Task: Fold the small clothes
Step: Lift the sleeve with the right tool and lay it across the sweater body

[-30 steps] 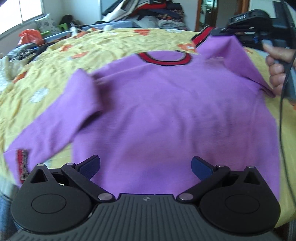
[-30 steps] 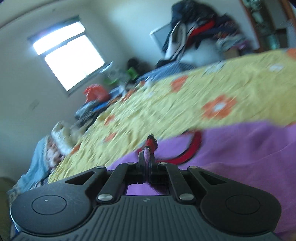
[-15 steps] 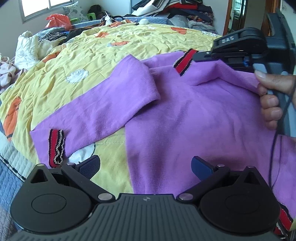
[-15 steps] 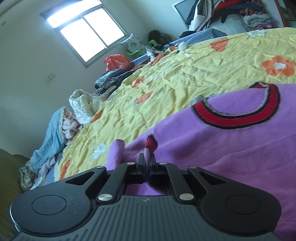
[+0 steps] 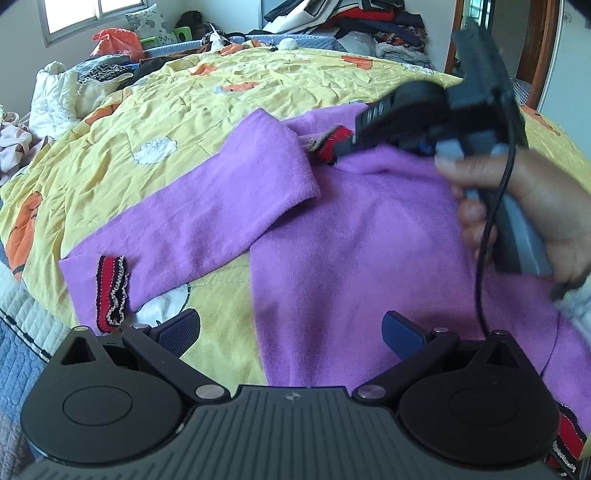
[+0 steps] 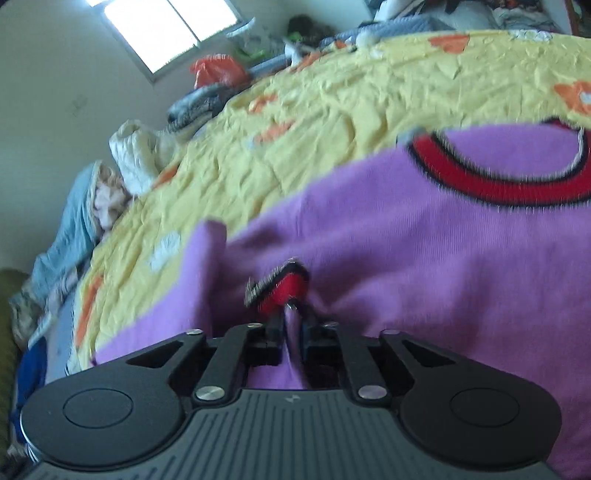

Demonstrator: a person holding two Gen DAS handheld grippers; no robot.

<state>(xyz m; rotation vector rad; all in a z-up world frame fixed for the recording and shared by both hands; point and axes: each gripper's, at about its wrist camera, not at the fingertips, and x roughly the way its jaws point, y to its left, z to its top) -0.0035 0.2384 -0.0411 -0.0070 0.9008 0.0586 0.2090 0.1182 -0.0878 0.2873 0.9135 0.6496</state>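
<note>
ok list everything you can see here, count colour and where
sweater: one, purple, red-and-black trim, spread on the bed
sleeve cuff: one, red and black, pinched in the right gripper over the sweater body
other cuff: one, red and black, lying near the bed edge
quilt: one, yellow with orange and white patches, covering the bed
clothes heap: one, mixed colours, far side of the bed
bag: one, orange, under the window
left gripper: black, open, above the hem
right gripper: black, shut on the cuff
hand: one, holding the right gripper's handle
</note>
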